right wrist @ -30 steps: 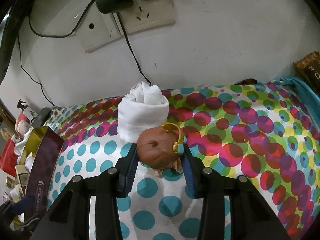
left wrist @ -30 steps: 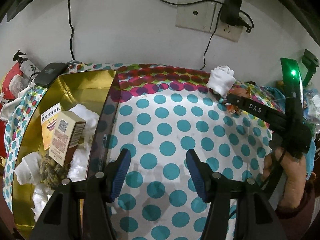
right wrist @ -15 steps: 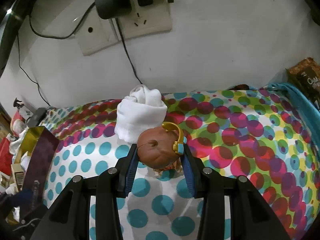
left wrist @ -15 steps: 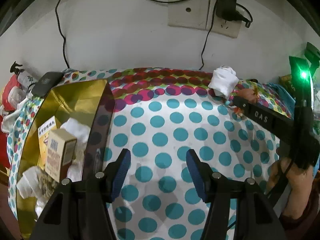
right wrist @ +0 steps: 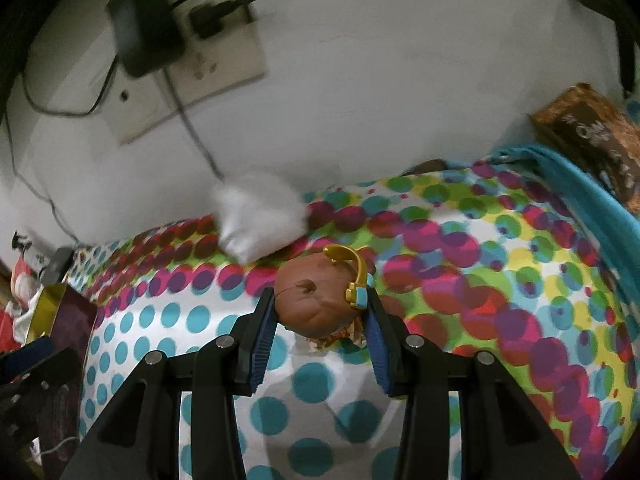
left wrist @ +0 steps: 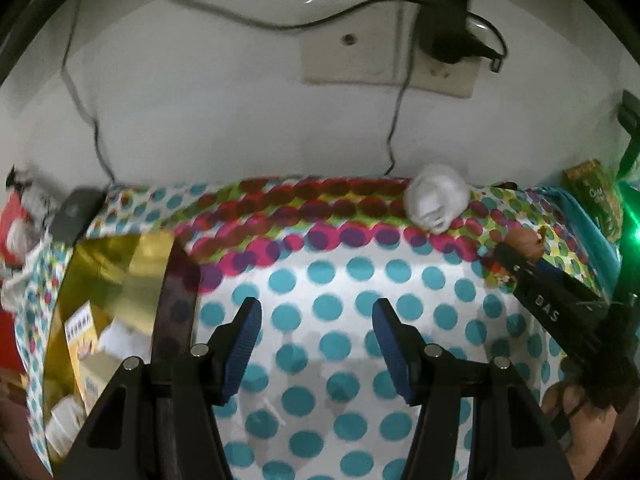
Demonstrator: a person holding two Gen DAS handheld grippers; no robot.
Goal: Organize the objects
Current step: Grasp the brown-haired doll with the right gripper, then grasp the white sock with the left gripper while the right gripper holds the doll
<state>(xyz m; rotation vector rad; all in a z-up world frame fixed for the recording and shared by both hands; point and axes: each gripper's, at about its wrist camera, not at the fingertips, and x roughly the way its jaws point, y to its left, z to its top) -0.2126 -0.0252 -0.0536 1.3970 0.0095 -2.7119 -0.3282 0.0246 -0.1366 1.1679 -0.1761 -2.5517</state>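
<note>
The right gripper (right wrist: 322, 312) is squeezing a small brown toy head (right wrist: 316, 302) between its two blue pads, near the middle of the right wrist view. The toy is wearing yellow headphones (right wrist: 352, 276) with a light blue ear piece, and it is sitting just above the dotted cloth (right wrist: 312, 384) that is covering the table. Right behind the toy — a little up and to the left — a rolled white sock (right wrist: 256, 220) is lying near the white wall (right wrist: 400, 80). A wall socket (right wrist: 192, 92) with a black plug in it is showing in the upper left, and a brown snack bag (right wrist: 588, 136) is sitting at the right edge. In the left wrist view, the left gripper (left wrist: 316, 332) is standing wide open with nothing between its blue pads, only blue dots on the cloth (left wrist: 328, 280) under it. A gold box (left wrist: 108, 280) is sitting at the left side of that frame, and small cartons (left wrist: 82, 340) and white rolled things are lying inside it, though they are blurry. The white sock (left wrist: 436, 200) is showing in the upper right here. The right gripper (left wrist: 516, 254) is coming in from the right edge — with the brown toy (left wrist: 522, 240) at its tip — and a hand (left wrist: 584, 432) is holding it in the lower right corner.
</note>
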